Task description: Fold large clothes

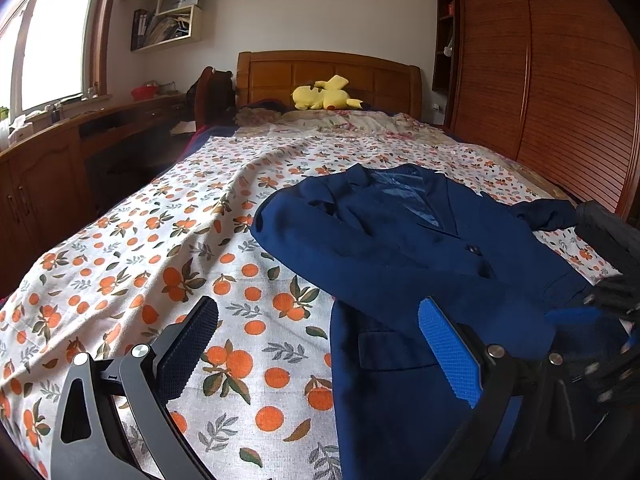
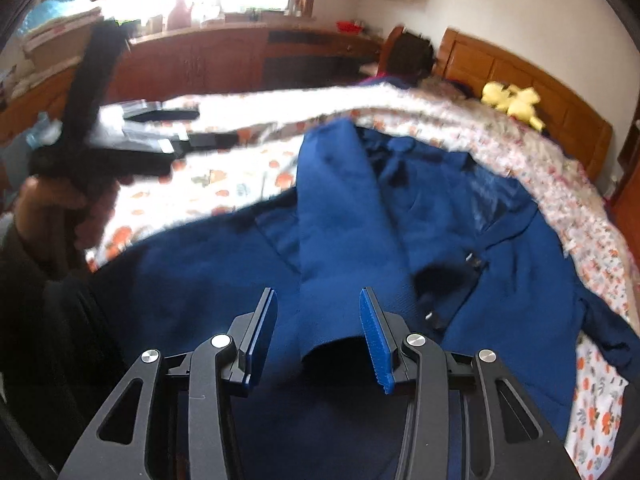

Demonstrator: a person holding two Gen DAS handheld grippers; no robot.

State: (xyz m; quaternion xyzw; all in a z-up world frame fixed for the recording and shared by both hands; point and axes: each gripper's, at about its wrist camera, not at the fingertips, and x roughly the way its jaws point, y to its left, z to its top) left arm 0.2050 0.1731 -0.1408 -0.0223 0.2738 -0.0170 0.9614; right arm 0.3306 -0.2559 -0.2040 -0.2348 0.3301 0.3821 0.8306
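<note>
Right wrist view, nearest: the right gripper (image 2: 318,334) stands with its jaws apart, and the cuff end of a folded-over sleeve (image 2: 340,240) lies in the gap between them; neither pad presses on the cloth, so it is released, not grasping.
Risk at the sleeve: the sleeve rests loosely on the jacket's front, and if the gripper pulls away close to the cloth a pad could drag the cuff and undo the fold.
Left gripper: in the left wrist view the left gripper (image 1: 316,354) is wide open with nothing between its fingers, one pad over the patterned sheet (image 1: 168,248), the other over the jacket's lower front.
Jacket: the navy suit jacket (image 1: 404,248) lies face up on the bed, collar toward the headboard (image 1: 328,76), the lower hem nearest the cameras.
Risk at the hem: the two grippers are close together near the hem on the right side, so a careless reach could knock them together.
Risk at the far sleeve: the other sleeve (image 1: 548,214) trails off toward the wardrobe side; folding the body before it is tucked in would likely leave it sticking out.
Risk from the bedding: the sheet is wrinkled and soft, so a low grab could pinch sheet along with jacket.
Far end: a yellow plush toy (image 1: 326,94) sits by the headboard, well apart from the work.
</note>
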